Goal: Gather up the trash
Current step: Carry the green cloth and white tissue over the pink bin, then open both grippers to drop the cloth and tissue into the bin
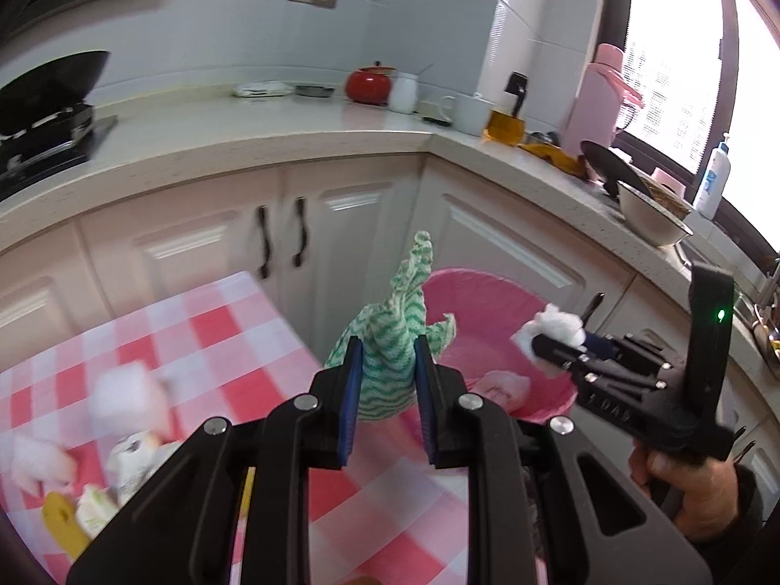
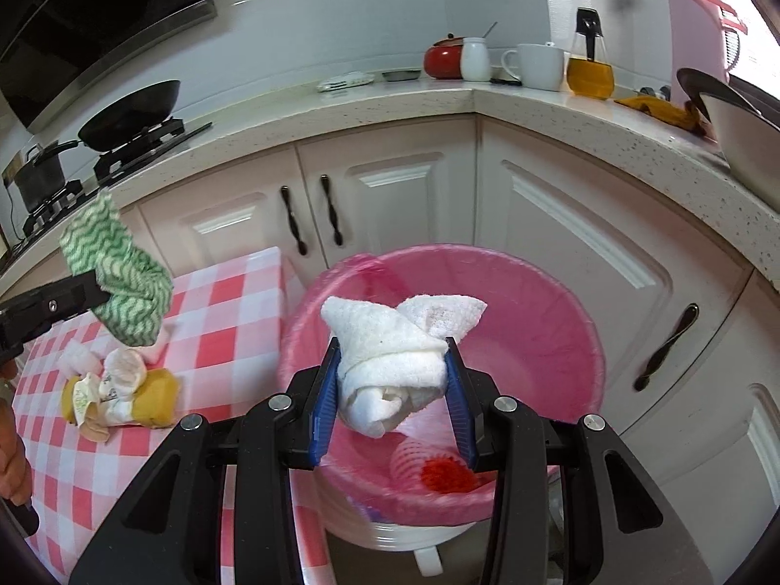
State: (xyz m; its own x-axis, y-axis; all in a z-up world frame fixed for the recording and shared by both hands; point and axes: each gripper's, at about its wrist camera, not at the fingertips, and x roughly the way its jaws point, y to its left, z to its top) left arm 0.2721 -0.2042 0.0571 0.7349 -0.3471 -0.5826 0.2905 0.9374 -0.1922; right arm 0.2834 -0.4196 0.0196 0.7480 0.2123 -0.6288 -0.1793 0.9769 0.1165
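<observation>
No writing is legible, while the left gripper (image 1: 388, 365) is clamped on a green-striped cloth (image 1: 397, 341) at frame centre and the right gripper (image 2: 392, 380) pinches a white crumpled towel (image 2: 390, 356) over the pink-lined bin (image 2: 560, 302).

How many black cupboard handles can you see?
3. Two hang side by side on the cupboard doors behind the checked table; one sits right of the pink bin. More may be hidden.
</observation>
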